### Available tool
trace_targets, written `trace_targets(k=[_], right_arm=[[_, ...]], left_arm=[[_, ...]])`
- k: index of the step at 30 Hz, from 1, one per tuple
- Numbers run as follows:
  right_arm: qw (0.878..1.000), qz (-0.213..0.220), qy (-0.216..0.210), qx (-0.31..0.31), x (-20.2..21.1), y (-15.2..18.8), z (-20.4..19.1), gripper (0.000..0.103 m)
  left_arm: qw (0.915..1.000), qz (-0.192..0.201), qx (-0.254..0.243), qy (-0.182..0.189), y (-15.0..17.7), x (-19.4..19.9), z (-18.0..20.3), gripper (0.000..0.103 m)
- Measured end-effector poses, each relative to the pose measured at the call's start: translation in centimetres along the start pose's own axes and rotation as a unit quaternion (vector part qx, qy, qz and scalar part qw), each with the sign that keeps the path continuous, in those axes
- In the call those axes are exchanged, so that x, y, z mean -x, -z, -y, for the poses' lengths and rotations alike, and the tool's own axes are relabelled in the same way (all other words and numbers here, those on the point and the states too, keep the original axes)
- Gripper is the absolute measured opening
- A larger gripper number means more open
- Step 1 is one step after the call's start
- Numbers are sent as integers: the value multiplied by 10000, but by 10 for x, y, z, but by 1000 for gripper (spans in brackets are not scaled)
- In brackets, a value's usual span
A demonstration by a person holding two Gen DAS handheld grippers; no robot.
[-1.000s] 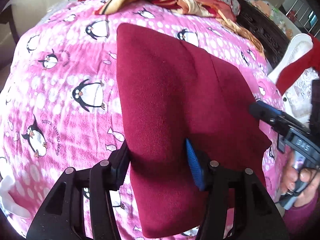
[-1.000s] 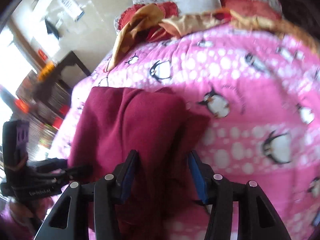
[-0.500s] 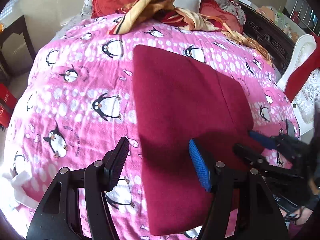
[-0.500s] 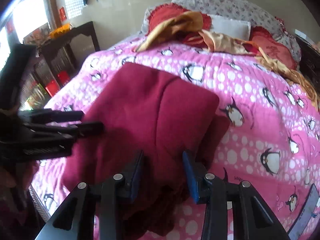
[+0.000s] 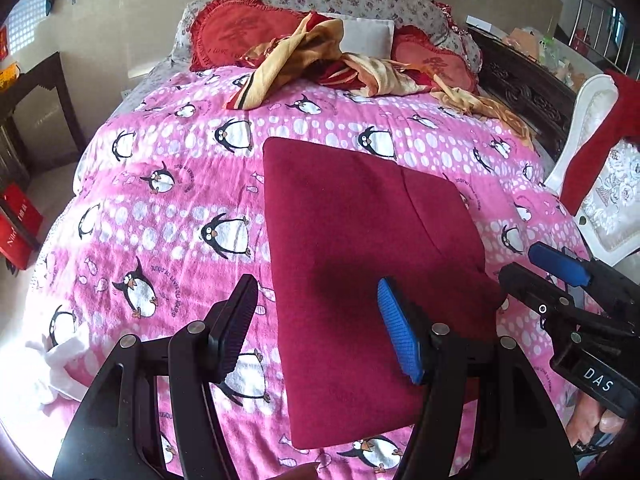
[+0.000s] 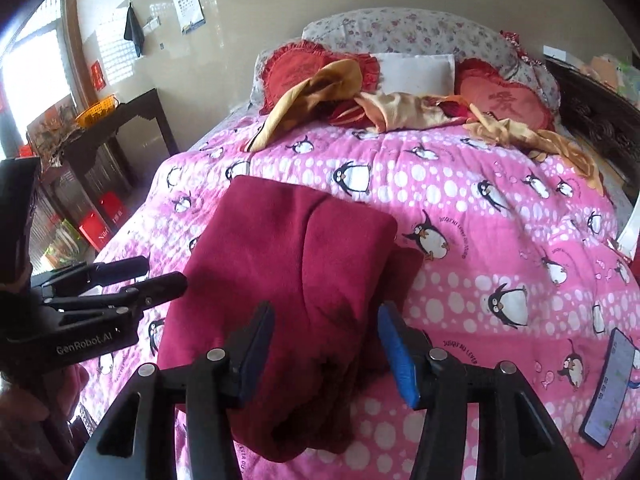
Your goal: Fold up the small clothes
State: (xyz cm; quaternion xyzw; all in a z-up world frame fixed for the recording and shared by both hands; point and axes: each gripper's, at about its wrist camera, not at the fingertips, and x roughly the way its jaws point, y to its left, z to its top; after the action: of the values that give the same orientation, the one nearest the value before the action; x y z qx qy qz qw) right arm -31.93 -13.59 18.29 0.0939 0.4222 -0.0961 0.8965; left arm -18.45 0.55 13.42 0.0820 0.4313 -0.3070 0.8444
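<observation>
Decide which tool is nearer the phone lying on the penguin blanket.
Right. The right tool, jaws just opened over the maroon garment and gripping nothing, has the phone just to its right. The left tool sits across the garment, on its far side.

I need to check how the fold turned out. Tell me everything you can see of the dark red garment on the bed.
The dark red garment is a soft, fleecy-looking cloth, folded into a rough rectangle and lying flat on the pink penguin blanket. A seam or fold line runs down its top layer. In the right wrist view its right side looks bulkier, with a lower layer sticking out and its near end rumpled. Neither tool touches it: the left tool and right tool stand open above it.
</observation>
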Motion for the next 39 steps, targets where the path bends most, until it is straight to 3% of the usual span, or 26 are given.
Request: trace_targets(k=[5,17,39], right_arm=[[9997,108,224,-14,7,-5,-11,65],[9987,-13,380,-328,-1,-4,-8,68],[9977,-227,524,-368,-19,-3,-11,72]], left_arm=[[9998,182,-8,-48,1,10,2,63],[9997,207,68,-106,4,9,0,63],[9997,141,165,-57,5,-3,-4,63]])
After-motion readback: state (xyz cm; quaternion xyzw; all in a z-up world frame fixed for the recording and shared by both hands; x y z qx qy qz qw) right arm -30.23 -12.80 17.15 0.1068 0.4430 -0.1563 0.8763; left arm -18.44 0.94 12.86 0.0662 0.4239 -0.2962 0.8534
